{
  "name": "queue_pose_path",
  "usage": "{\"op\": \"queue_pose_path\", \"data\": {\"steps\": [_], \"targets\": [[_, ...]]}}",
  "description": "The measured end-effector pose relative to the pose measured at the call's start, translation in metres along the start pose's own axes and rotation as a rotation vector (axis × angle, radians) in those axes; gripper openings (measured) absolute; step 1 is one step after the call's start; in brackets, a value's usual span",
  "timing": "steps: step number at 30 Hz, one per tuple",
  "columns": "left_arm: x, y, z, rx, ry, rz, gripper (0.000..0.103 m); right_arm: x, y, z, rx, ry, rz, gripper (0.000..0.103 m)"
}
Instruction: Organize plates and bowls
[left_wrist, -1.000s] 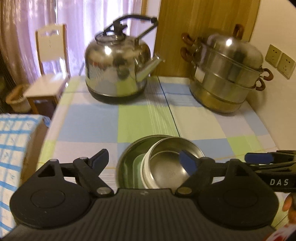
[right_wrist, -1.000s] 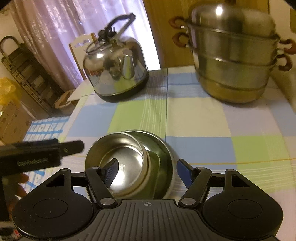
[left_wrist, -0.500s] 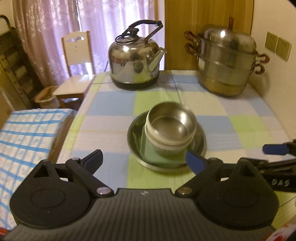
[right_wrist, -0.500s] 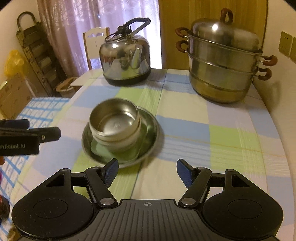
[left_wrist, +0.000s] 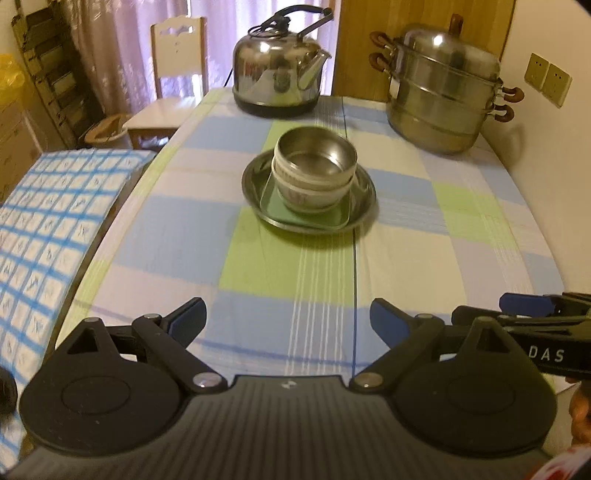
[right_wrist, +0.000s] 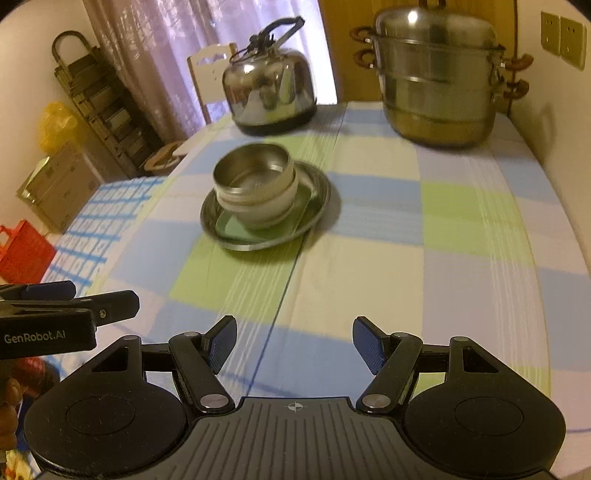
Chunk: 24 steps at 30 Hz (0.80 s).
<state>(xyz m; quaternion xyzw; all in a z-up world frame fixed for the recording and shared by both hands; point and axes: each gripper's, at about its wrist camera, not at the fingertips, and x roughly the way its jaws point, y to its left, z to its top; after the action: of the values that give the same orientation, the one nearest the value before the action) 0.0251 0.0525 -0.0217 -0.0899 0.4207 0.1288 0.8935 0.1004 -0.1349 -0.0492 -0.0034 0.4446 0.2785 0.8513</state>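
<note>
Both grippers farther back from steel bowl stacked on plate, fingers apart, empty

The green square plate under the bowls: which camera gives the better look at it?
The left wrist view: the green square plate shows its front edge and both front corners, fairly sharp. In the right wrist view the same plate is blurred, and the stacked bowls cover more of it.
</note>
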Motion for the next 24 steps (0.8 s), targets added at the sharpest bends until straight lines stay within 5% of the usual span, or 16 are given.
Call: {"op": "queue_pose_path", "data": {"steps": [24], "targets": [[-0.023, 0.011, -0.028, 0.075, 0.053, -0.040, 0.094, -0.026, 0.025, -0.031, 0.022, 0.028, -0.055, 0.069]]}}
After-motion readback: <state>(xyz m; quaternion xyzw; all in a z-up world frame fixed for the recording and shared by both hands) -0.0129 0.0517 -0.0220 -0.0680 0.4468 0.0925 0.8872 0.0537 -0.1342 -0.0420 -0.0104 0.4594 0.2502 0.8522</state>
